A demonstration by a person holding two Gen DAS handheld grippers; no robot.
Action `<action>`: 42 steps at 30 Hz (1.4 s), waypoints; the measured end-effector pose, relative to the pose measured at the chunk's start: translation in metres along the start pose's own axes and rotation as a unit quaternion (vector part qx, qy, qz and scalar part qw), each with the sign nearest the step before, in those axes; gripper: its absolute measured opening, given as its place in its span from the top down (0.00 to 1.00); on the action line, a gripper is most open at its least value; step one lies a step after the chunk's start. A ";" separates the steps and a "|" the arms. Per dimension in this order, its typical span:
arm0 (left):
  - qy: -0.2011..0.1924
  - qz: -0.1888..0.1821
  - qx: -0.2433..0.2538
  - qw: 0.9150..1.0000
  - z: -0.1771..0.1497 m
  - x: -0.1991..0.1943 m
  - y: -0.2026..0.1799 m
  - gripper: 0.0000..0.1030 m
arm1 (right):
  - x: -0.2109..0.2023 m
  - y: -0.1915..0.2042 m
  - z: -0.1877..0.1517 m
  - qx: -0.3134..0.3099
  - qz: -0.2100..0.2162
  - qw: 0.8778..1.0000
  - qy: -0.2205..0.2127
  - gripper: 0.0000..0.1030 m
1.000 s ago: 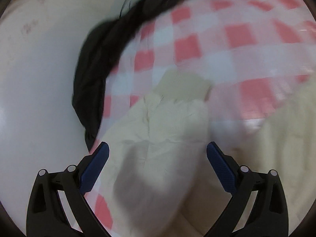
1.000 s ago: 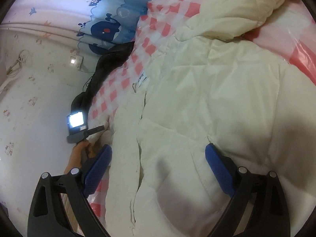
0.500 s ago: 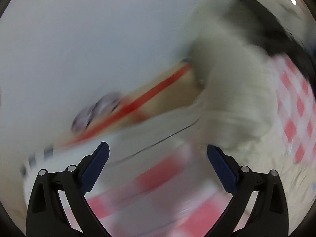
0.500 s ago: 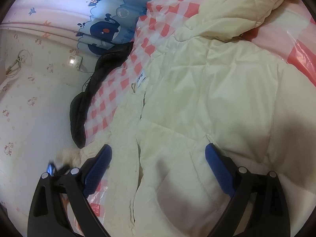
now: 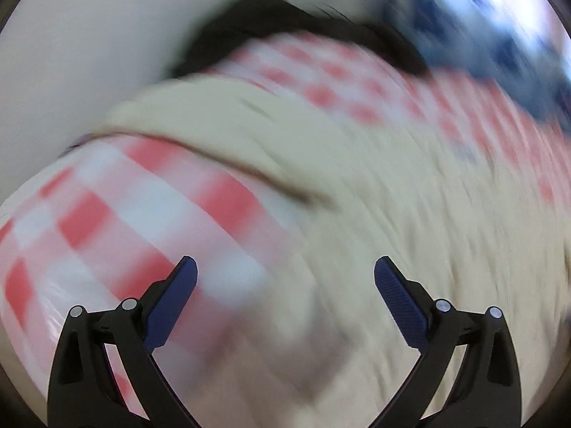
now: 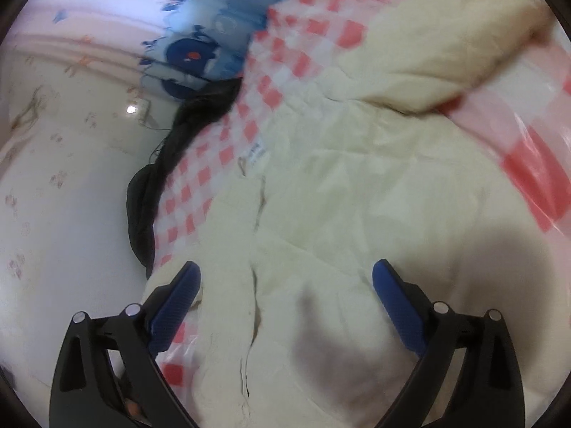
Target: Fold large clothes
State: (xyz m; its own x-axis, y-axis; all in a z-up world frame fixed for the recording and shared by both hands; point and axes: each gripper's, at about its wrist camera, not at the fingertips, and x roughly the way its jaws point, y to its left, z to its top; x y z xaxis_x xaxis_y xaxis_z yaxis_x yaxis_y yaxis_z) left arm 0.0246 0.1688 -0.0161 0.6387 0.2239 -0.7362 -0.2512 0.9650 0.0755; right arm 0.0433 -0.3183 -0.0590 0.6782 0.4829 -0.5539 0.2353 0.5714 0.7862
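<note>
Both the left gripper (image 5: 285, 274) and right gripper (image 6: 286, 278), jaws wide apart and empty, hover over a cream padded coat (image 6: 357, 214) spread across the red-checked bed (image 6: 200, 178), near its wall-side edge.

Cream jacket (image 6: 357, 214) fills the near bed; black garment (image 6: 153, 192) lines the left edge, checkered sheet (image 6: 292, 35) bare far.

Both wrist views close above, sharing cream jacket (image 6: 357, 214), checked cover (image 5: 125, 214)

Left wrist view: cream jacket (image 5: 374, 196) motion-blurred.
</note>
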 end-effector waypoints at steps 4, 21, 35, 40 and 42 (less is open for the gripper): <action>0.042 -0.075 0.071 0.994 -0.029 -0.033 0.004 0.07 | -0.043 -0.001 0.016 -0.054 -0.031 0.998 0.019 0.09; 0.202 -0.254 -0.108 0.940 -0.106 -0.065 0.104 0.07 | -0.134 -0.088 -0.072 -0.041 -0.053 0.975 0.214 0.09; 0.240 -0.313 -0.135 0.909 -0.124 -0.063 0.112 0.07 | -0.109 -0.068 -0.087 -0.099 -0.086 0.956 0.264 0.08; 0.253 -0.286 -0.114 0.917 -0.122 -0.051 0.099 0.07 | -0.112 -0.070 -0.089 -0.088 -0.045 0.957 0.272 0.08; 0.248 -0.272 -0.114 0.923 -0.121 -0.052 0.098 0.07 | -0.114 -0.072 -0.086 -0.083 -0.046 0.958 0.270 0.08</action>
State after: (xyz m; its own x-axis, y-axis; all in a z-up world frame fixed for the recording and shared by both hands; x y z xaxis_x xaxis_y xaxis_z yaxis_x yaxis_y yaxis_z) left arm -0.1209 0.2352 -0.0519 0.3177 -0.4294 -0.8454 -0.1741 0.8500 -0.4972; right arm -0.1105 -0.3574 -0.0765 0.1895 0.6735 -0.7144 0.1323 0.7035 0.6983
